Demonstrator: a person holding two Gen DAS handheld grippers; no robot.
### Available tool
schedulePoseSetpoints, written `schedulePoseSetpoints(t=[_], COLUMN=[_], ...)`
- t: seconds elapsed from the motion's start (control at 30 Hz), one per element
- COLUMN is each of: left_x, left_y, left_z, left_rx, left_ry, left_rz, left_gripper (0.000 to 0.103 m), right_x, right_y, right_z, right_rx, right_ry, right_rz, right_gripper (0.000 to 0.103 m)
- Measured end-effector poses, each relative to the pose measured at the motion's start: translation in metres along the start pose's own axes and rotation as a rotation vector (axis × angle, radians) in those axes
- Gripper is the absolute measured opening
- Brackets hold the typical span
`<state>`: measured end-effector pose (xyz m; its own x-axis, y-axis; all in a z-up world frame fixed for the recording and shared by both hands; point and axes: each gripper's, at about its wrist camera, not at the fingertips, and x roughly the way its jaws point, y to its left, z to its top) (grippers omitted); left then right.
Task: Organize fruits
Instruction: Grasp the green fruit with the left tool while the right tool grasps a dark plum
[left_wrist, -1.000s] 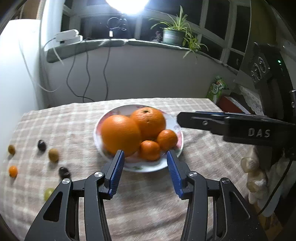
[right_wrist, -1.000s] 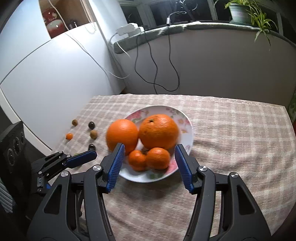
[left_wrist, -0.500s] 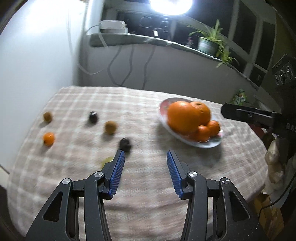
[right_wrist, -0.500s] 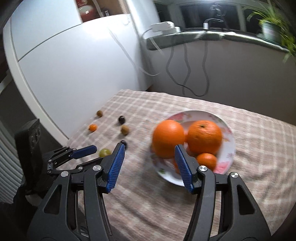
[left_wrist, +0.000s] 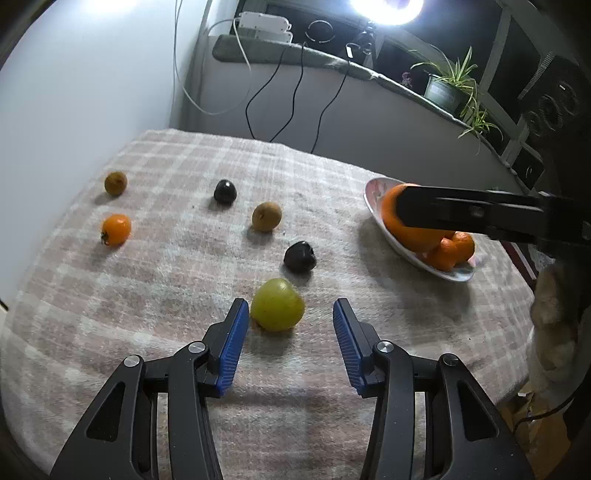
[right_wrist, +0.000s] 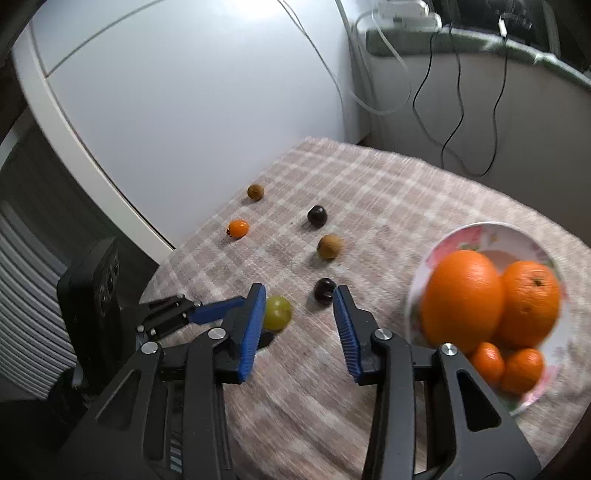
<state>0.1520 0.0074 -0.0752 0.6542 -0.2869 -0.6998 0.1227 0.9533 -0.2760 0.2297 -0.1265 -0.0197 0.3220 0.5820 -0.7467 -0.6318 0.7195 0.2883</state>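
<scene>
My left gripper (left_wrist: 289, 320) is open, its blue pads on either side of a green grape (left_wrist: 277, 304) on the checked tablecloth (left_wrist: 177, 258). Beyond lie two dark fruits (left_wrist: 299, 257) (left_wrist: 224, 191), two brown fruits (left_wrist: 266, 216) (left_wrist: 115, 182) and a small orange tomato (left_wrist: 116, 229). A flowered plate (left_wrist: 373, 192) holds two big oranges and two small ones at the right. My right gripper (right_wrist: 300, 306) is open and empty above the cloth, near the grape (right_wrist: 277, 312) and a dark fruit (right_wrist: 324, 290); the plate (right_wrist: 476, 230) is at its right.
A white cabinet (right_wrist: 184, 92) stands along the table's left side. A low wall with hanging cables (left_wrist: 295, 99), a power strip and a potted plant (left_wrist: 448, 88) lies behind. The right gripper's finger (left_wrist: 465, 214) crosses in front of the plate. The table edge is near on the right.
Both grippers swung left from the plate toward the loose small fruits. The left gripper moved up to the green grape, which now sits between its open pads.
</scene>
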Motion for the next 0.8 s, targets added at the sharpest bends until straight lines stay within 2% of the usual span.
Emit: schedulePoseSetpoints(t=[0.17,0.37,0.53,0.8], left_x=[0.005,0.009,0.012,0.021], left_y=[0.006,0.010,0.012,0.015], left_z=[0.000,0.004,0.004,0.004], left_rx=[-0.020,-0.028,-0.036,-0.037], left_ry=[0.011,0.017,0.022,0.037], left_rz=[-0.014,-0.027,-0.041,-0.044], left_gripper=[0.046,0.046,0.045,0.045], right_x=[0.037,0.072,0.089,0.100], right_y=[-0.001,0.000,-0.003,-0.008], right_z=[0.009,0.015,0.017,0.019], right_rx=[0.032,0.023,0.019,0.000], right_ry=[0.087,0.164,0.197,0.227], right_rz=[-0.004,-0.075,-0.126,-0.157], right_gripper=[0.033,0.031,0.031,0.031])
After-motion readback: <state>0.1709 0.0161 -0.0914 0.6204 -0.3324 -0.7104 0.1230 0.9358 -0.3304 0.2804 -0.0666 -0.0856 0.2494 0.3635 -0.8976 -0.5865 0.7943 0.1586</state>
